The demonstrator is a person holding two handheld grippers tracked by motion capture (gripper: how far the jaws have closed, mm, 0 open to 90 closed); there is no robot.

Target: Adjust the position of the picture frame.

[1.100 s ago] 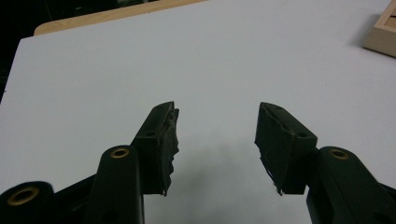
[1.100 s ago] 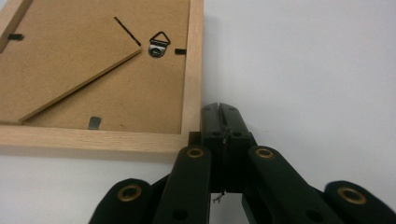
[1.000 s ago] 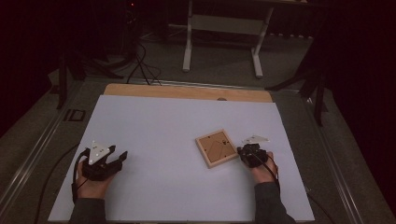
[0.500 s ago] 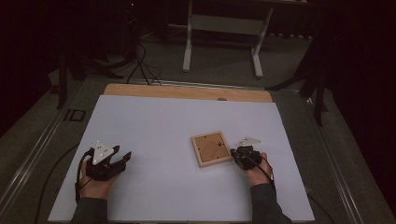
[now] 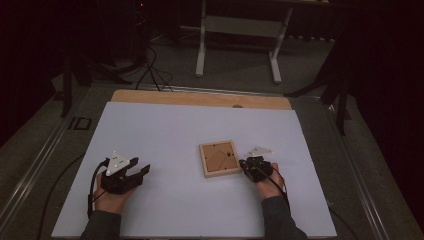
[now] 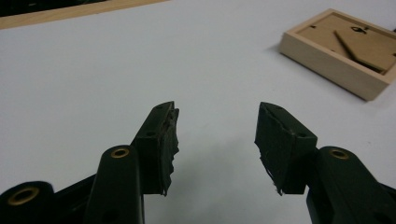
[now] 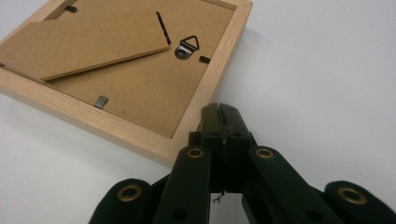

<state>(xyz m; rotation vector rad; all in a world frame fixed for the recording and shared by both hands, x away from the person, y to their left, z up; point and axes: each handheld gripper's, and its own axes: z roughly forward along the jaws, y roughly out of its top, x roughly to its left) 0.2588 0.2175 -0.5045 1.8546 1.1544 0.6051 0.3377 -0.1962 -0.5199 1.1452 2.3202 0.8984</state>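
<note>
Square pale-wood picture frame [image 7: 140,79] lying face down on my white surface [image 5: 165,130], brown backing board, folded stand, metal hanger, my right gripper [image 7: 219,112] shut and empty against its edge, my left gripper [image 6: 217,126] wide open, empty.

The picture frame [image 7: 212,70] is pale raw wood with a matt brown fibreboard back and a small metal hanger [image 7: 187,47]. The surface [image 5: 165,130] looks smooth, matt white. Gripper pads [image 6: 169,140] are rough black.

Left gripper [image 5: 131,174] jaws apart; right gripper [image 5: 246,165] jaws closed.
</note>
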